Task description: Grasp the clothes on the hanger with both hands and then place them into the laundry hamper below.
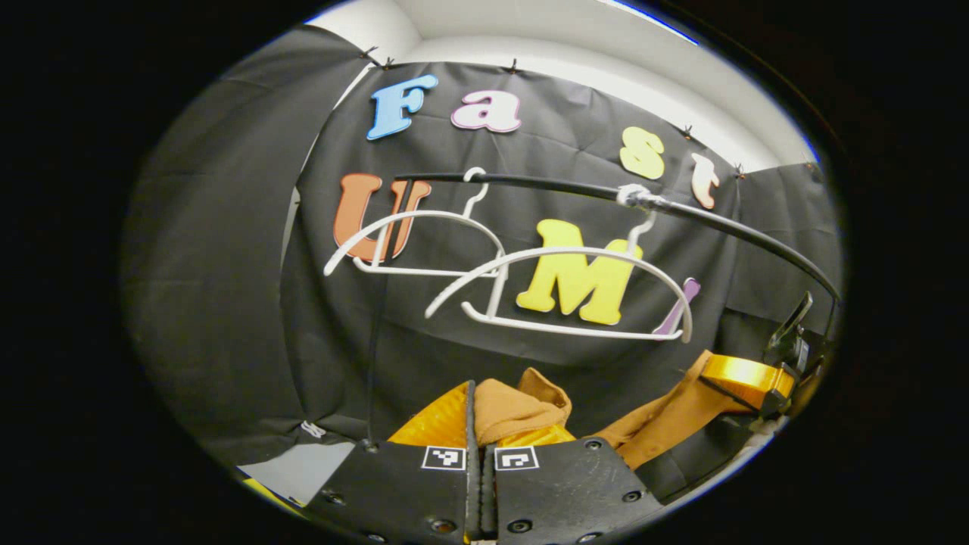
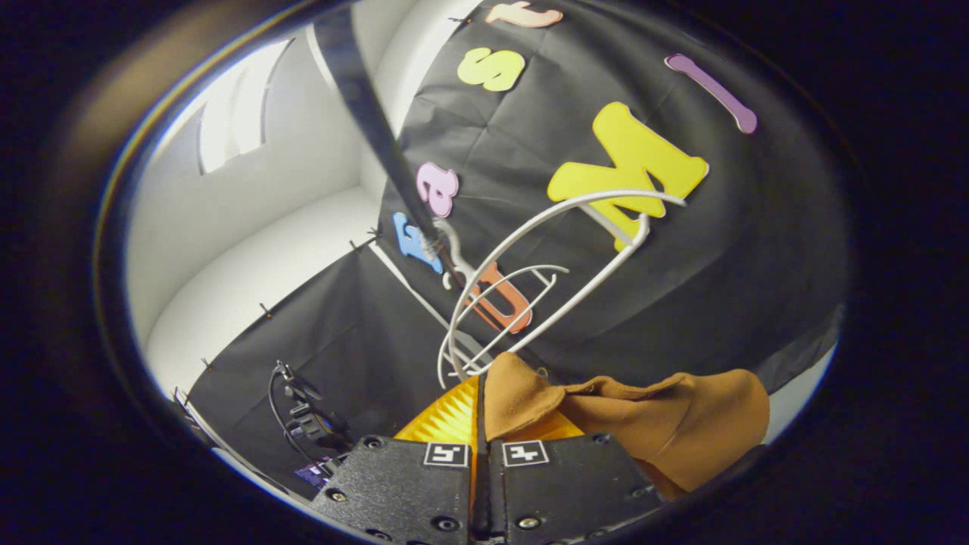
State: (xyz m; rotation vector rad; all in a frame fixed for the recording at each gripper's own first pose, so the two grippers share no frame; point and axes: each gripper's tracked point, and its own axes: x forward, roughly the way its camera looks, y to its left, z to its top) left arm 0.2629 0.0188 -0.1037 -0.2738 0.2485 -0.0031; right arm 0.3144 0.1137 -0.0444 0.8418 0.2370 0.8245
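So the grab part looks done: left gripper (image 1: 480,424) is clamped shut on a bunch of the brown garment (image 1: 522,409), and the right gripper (image 2: 481,424) is pinching another fold of it, cloth trailing off toward 4 o'clock in the right gripper view. Both white hangers (image 1: 560,291) are bare on the black rail (image 1: 530,182) up around 12 o'clock. What's left, I'd say, is lowering it into the hamper, which I can't spot. Fabric looks soft, matte, floppy; hangers are thin curved plastic.
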